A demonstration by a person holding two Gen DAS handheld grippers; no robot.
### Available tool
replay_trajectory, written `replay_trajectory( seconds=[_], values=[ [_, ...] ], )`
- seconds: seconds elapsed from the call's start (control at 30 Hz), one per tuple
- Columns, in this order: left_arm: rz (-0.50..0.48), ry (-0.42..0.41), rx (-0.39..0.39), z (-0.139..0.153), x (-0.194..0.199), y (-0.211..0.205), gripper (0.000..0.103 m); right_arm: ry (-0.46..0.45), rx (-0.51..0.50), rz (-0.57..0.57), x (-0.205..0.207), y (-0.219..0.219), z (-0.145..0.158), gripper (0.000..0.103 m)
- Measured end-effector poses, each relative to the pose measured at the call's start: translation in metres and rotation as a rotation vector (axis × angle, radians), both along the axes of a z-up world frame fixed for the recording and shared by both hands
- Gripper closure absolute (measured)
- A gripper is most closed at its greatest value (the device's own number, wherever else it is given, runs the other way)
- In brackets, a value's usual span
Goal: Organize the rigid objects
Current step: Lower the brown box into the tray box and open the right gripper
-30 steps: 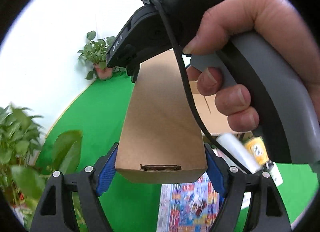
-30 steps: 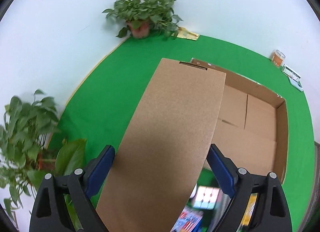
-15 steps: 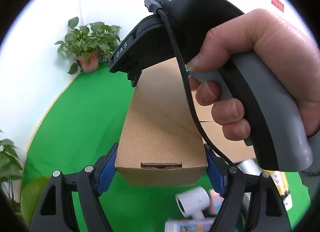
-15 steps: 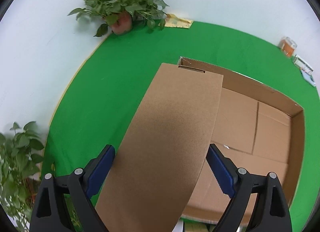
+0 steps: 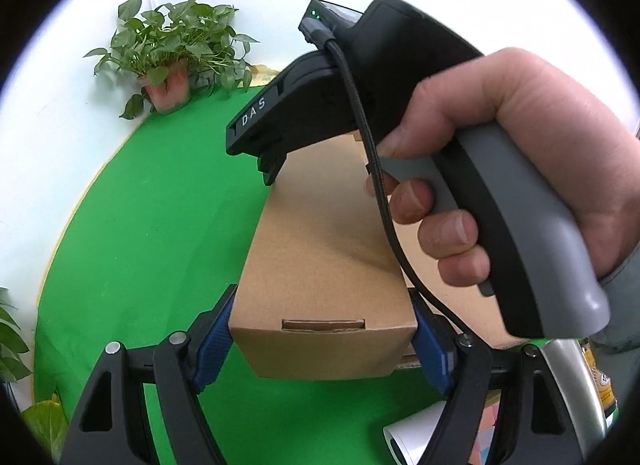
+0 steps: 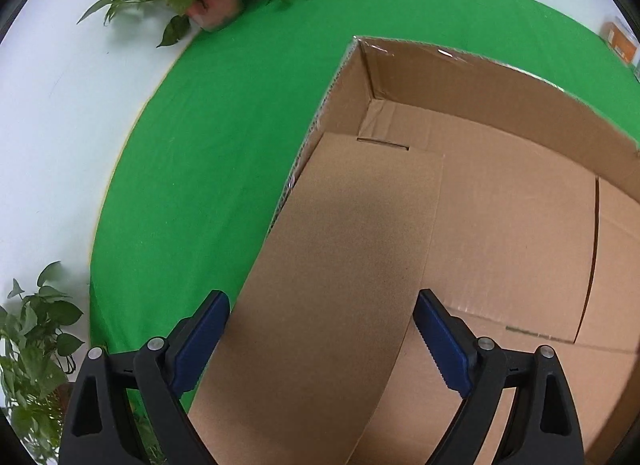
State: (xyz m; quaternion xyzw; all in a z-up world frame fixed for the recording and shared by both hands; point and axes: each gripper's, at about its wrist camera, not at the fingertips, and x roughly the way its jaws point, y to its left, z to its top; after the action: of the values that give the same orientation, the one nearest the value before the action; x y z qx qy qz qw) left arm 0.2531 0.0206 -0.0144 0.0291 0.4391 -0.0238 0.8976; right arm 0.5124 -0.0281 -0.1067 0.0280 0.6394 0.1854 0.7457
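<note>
A long brown cardboard box (image 5: pixel 320 265) is carried by both grippers. My left gripper (image 5: pixel 324 345) is shut on its near end, blue pads (image 5: pixel 212 341) pressed on both sides. In the right wrist view my right gripper (image 6: pixel 320 345) is shut on the same box (image 6: pixel 340 265), which slopes down into a large open carton (image 6: pixel 500 97). The box's far end lies by the carton's far left corner. In the left wrist view a person's hand (image 5: pixel 520 145) holds the right gripper's grey handle (image 5: pixel 532 233) above the box.
Green cloth (image 6: pixel 208 145) covers the table. A potted plant (image 6: pixel 212 1) stands at the back by the white wall, and more leaves (image 6: pixel 36 345) at the left edge. A white tube-shaped object (image 5: pixel 408 441), a silver cylinder (image 5: pixel 572 385) and a yellow can (image 5: pixel 600 381) lie near the carton.
Both grippers have sunk with the box toward the carton. The carton now fills the right wrist view, and the box's far end has gone from above its rim to inside it.
</note>
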Motion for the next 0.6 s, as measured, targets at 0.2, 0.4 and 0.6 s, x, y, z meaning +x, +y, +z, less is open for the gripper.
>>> replay_trajectory(
  seconds=[0.2, 0.4, 0.6],
  values=[
    [0.000, 0.006, 0.010, 0.003, -0.007, -0.008, 0.024, 0.052, 0.081, 0.007, 0.002, -0.011, -0.007, 0.010],
    [-0.019, 0.000, 0.001, 0.003, -0.003, -0.009, 0.024, 0.074, 0.133, 0.019, -0.004, -0.031, -0.002, 0.025],
    [-0.048, 0.005, 0.017, -0.003, -0.005, -0.015, 0.024, 0.067, 0.191, -0.038, -0.018, -0.064, 0.000, 0.035]
  ],
)
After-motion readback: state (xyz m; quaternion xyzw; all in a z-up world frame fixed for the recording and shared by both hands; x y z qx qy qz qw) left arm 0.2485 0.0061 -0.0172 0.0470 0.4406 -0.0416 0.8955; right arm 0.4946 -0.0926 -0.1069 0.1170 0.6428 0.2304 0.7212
